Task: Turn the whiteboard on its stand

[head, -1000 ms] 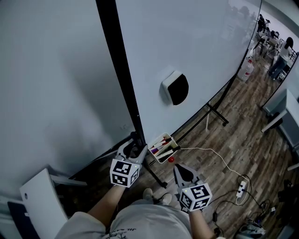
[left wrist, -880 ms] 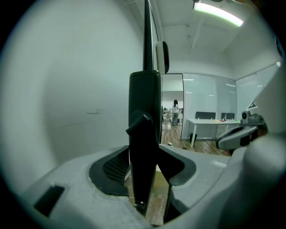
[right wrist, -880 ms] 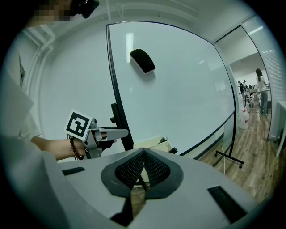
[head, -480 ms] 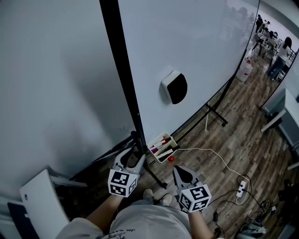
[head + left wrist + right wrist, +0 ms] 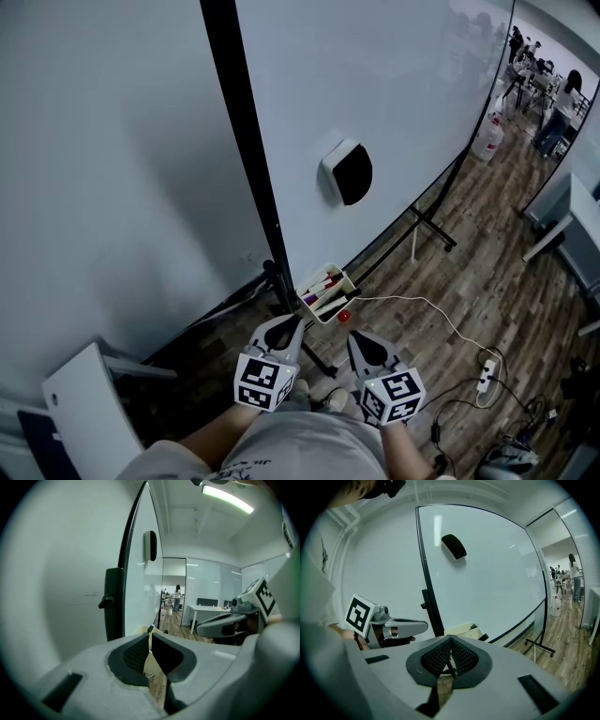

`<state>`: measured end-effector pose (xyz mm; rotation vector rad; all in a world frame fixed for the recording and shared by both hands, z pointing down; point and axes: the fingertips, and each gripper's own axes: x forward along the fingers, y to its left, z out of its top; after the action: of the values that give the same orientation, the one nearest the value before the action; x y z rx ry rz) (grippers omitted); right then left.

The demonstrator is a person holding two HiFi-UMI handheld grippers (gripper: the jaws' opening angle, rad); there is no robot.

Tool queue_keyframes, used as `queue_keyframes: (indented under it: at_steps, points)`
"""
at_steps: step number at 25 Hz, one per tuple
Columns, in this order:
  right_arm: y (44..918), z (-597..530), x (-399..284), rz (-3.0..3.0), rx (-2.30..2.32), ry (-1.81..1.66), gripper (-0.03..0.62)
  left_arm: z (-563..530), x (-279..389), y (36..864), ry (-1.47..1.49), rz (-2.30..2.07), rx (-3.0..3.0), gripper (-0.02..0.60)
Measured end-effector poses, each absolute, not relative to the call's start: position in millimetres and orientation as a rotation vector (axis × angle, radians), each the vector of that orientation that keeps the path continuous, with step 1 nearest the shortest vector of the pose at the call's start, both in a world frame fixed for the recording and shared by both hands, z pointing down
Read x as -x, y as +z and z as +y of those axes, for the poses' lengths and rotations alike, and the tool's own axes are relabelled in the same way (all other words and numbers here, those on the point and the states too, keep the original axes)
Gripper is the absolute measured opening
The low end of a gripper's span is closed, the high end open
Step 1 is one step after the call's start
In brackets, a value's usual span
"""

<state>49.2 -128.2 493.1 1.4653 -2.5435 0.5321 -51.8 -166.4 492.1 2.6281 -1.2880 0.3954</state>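
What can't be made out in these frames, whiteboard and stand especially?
- Back face of the whiteboard: hidden by the board itself in every view.
- Knob on the stand post: a dark silhouette in the left gripper view; locked or loose, cannot tell.
- Markers in the tray: too small in the head view to count.
- People at far desks: tiny, at the head view's right edge.

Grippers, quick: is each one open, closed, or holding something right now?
Left gripper: jaws have just been closing, now shut, nothing between them.
Right gripper: shut, empty.
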Motion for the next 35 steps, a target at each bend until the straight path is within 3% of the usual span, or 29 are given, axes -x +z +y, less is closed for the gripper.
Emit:
queue_keyframes:
  at_steps: [3, 10, 35]
  points:
    - [492, -127, -50, -2.542, -1.474, 0.526, 0.006, -162, 35, 488, 0.36, -1.26, -2.635, 0.011]
    - [493, -125, -54, -2.513, -1.5, 0.519, 0.006, -154, 7, 487, 0.336, -1.189, -2.682, 0.011]
    - [491, -127, -58, -2.494, -1.523, 0.5, 0.006, -148, 2, 495, 0.374, -1.141, -2.695, 0.011]
